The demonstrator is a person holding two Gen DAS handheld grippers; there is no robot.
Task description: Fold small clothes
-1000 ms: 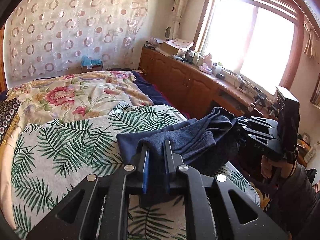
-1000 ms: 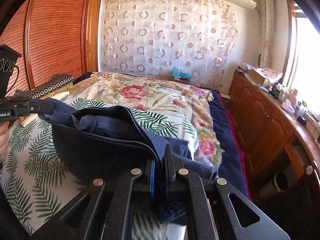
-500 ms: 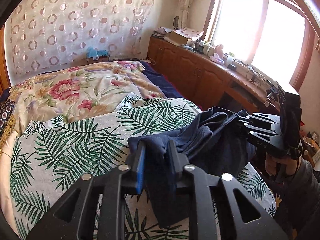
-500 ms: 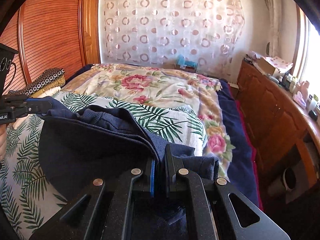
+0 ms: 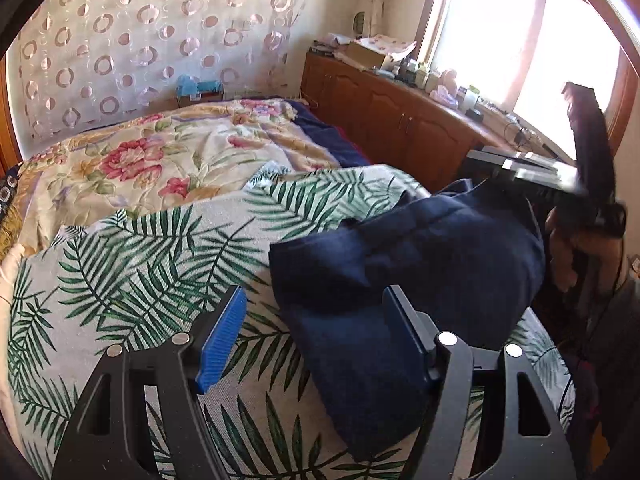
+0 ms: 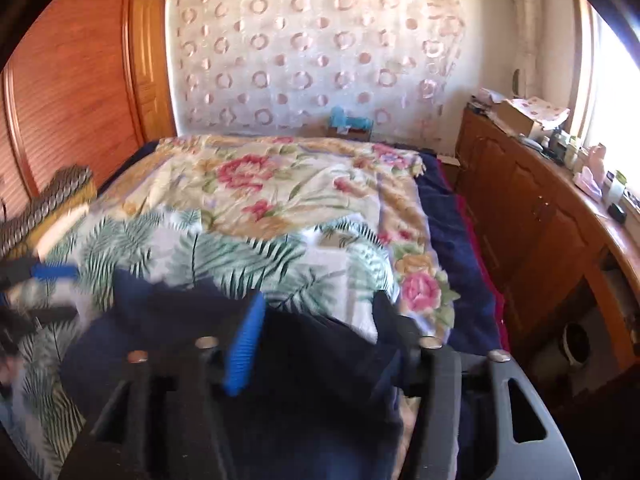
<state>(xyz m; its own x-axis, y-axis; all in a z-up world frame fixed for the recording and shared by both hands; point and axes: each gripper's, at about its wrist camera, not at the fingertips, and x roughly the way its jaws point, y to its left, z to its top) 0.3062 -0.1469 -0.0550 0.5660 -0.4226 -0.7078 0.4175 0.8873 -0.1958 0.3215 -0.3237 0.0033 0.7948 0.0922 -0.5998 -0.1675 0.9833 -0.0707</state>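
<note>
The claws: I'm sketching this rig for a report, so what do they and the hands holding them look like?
Each claw, left and right, has two matte black fingers with triangular cut-outs and silver round screws. A ribbed blue pad lines the inner face of a finger. In the left view, the right claw carries a tall black box behind it, held by a bare hand. No markings are readable.
</note>
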